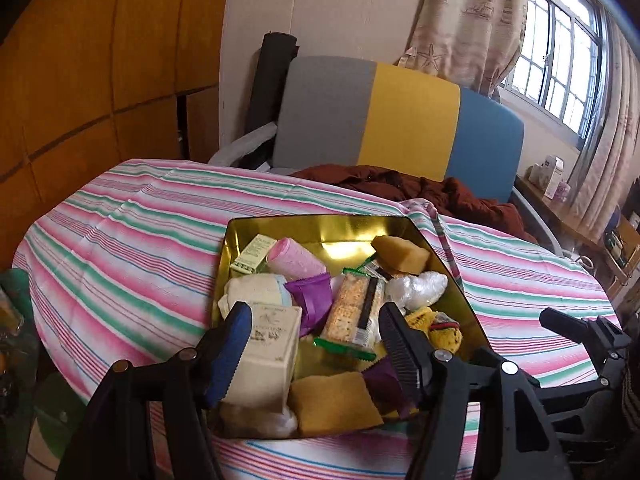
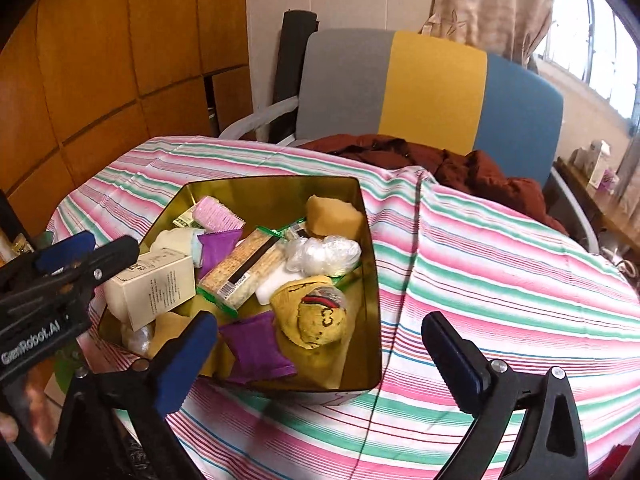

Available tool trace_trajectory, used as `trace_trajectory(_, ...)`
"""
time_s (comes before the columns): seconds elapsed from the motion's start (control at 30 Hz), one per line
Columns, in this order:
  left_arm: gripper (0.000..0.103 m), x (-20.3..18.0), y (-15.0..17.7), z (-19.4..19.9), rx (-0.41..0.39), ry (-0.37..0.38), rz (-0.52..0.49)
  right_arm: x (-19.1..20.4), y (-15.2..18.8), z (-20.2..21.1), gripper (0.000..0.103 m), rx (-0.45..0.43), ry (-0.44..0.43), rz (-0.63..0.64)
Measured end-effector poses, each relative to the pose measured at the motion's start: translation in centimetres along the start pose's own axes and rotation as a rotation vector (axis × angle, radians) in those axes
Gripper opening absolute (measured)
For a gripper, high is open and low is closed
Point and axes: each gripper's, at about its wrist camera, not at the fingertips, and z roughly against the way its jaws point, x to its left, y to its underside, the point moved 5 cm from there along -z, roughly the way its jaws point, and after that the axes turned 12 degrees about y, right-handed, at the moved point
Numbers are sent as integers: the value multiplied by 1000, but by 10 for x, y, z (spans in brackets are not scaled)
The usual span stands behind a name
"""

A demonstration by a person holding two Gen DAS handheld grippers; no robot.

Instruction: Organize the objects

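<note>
- Gold tin [image 2: 370, 280] sits on the striped tablecloth [image 2: 500, 280], packed w/ small stuff.
- Inside: cream carton [image 1: 270, 354] at near-left, cracker pack [image 1: 352, 306] across the middle, pink hair roller [image 1: 296, 260] toward the back, tan sponge [image 1: 400, 254] back-right, crumpled clear plastic [image 1: 418, 288] just beside it.
- Purple sachet [image 2: 256, 344] and yellow knit toy w/ a face [image 2: 314, 314] near the front.
- My left gripper [image 1: 316, 354] hangs over the tin's near end, fingers spread, one either side of the carton & crackers, gripping nothing.
- My right gripper [image 2: 320, 354] is spread wide too, empty, over the tin's near-right corner.
- Behind the table: grey-yellow-blue chair [image 2: 432, 92] w/ a dark red jacket [image 2: 460, 168] on the seat.
</note>
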Motion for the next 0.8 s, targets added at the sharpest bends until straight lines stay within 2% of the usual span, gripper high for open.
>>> trace_trajectory(0.27, 75, -2, 6, 8, 2, -62, 9, -2, 5, 5, 103, -23, 45, -2)
trace_trajectory(0.57, 76, 1, 14, 16, -7, -117, 20, -9, 9, 1, 103, -21, 106, -25)
trace_trajectory(0.8, 76, -3, 15, 25, -49, -147, 2, -8, 13, 2, 103, -21, 94, -30)
